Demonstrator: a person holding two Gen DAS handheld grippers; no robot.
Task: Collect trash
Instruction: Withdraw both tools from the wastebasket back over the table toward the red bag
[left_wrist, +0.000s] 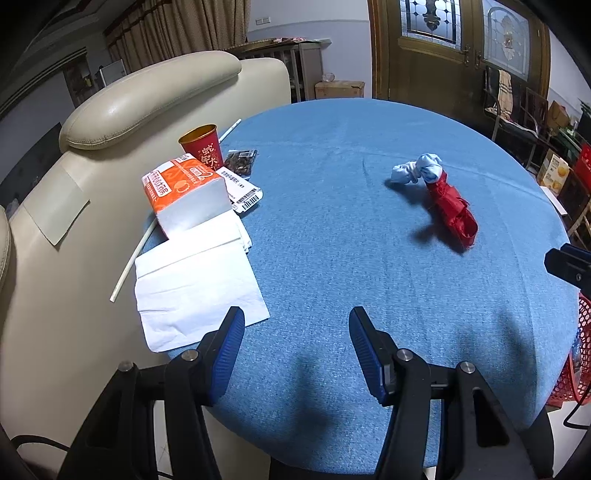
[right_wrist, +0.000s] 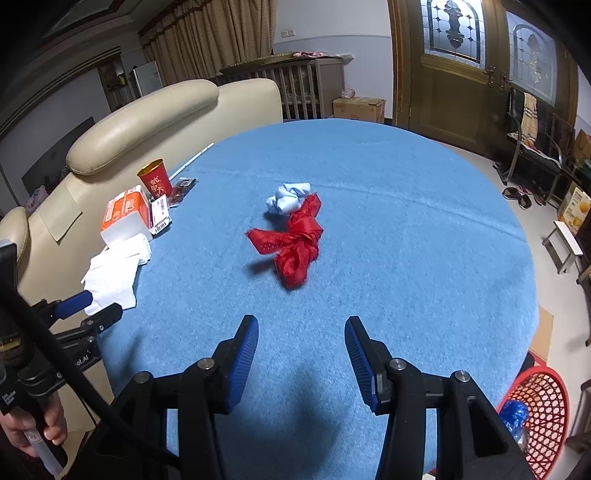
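Approach step was judged in hand: both grippers, left and right, were held agape and empty, red wrapper at twelve o'clock awaiting a centred pinch.

crumpled red plastic bag mid-table on the blue cloth, scrunched pale blue wad touching it at 12 o'clock, loose white tissues at 9 o'clock by the edge, red mesh basket at 4 o'clock, blue trash inside
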